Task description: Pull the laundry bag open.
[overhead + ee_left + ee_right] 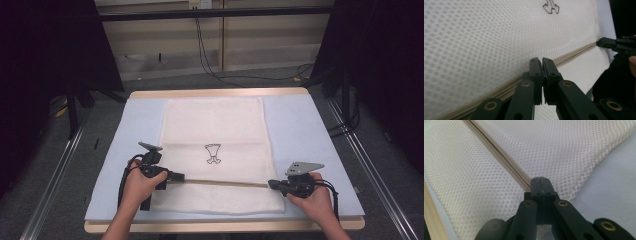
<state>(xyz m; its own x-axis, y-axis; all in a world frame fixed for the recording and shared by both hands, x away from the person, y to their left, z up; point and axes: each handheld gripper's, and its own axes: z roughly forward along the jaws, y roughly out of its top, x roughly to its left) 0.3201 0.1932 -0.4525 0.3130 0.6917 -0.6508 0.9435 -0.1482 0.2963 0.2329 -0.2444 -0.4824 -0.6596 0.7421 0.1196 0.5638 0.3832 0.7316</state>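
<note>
Nearest me, the person's two hands come in over the table's front edge, each with a gripper laid low on a white mesh bag (pixel 215 150). The left gripper (pixel 181 177) has its jaws pinched together on the beige zipper strip (pixel 225 183) that runs across the bag's near part, and the right gripper (pixel 270 185) is clamped tight on the strip's other end at the bag's right edge. The strip lies straight between them. The bag lies flat on a pale blue mat (pixel 300 130), a small dark emblem (pixel 213 153) at its middle.
</note>
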